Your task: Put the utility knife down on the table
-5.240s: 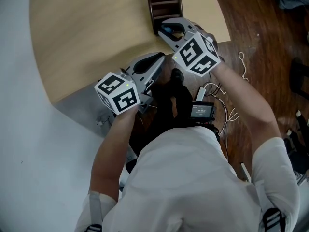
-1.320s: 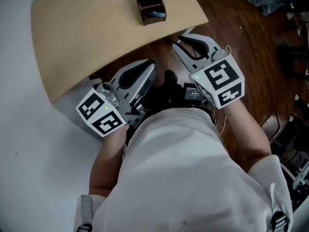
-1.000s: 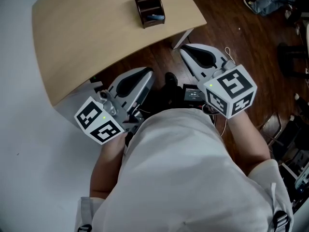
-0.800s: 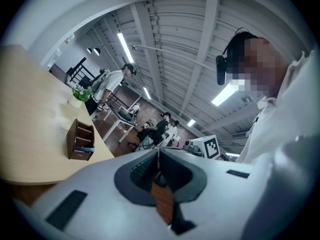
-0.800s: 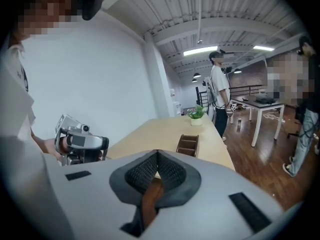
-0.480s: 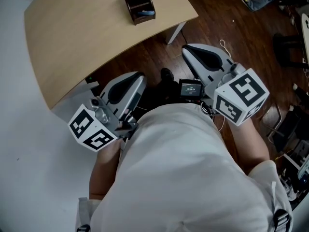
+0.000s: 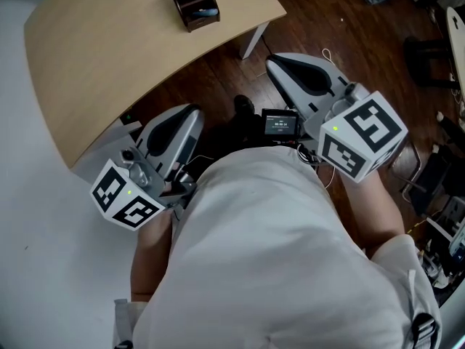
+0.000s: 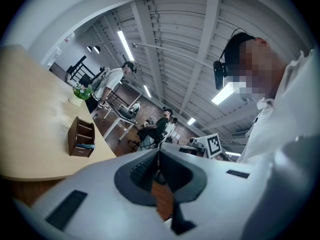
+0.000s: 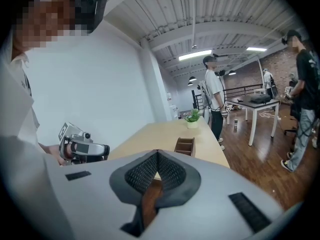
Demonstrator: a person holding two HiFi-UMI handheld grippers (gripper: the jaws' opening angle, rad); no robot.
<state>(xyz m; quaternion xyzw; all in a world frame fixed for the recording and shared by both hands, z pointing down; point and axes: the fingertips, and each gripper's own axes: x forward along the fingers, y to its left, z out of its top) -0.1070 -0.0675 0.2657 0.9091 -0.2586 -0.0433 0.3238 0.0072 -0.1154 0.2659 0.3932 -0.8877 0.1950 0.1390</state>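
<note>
Both hands are held low against the person's white shirt (image 7: 276,260), off the near edge of the desk (image 7: 109,49). The left claw (image 7: 190,113) points up and ahead towards the desk edge, its marker cube (image 7: 125,203) nearest the body. The right claw (image 7: 272,62) sits higher and over the dark wooden floor (image 7: 341,35), angled ahead and inward. In each gripper view the jaws are pressed together at the tips with nothing between them; only floor shows through the gap behind the tips of the left claw (image 8: 159,154) and the right claw (image 9: 157,154).

Between the two claws, at the person's waist, hangs a small black screen (image 7: 282,123); its digits are too small to read.

Ahead of both claws, on the far part of the desk, stands a dark brown organizer (image 7: 192,2). A blue piece, apparently the utility knife (image 7: 207,11), lies in its nearest compartment, well apart from either claw. Further along the desk is a small potted plant (image 9: 192,118). Beyond it several people stand by a white table (image 9: 260,101) under strip lights.
</note>
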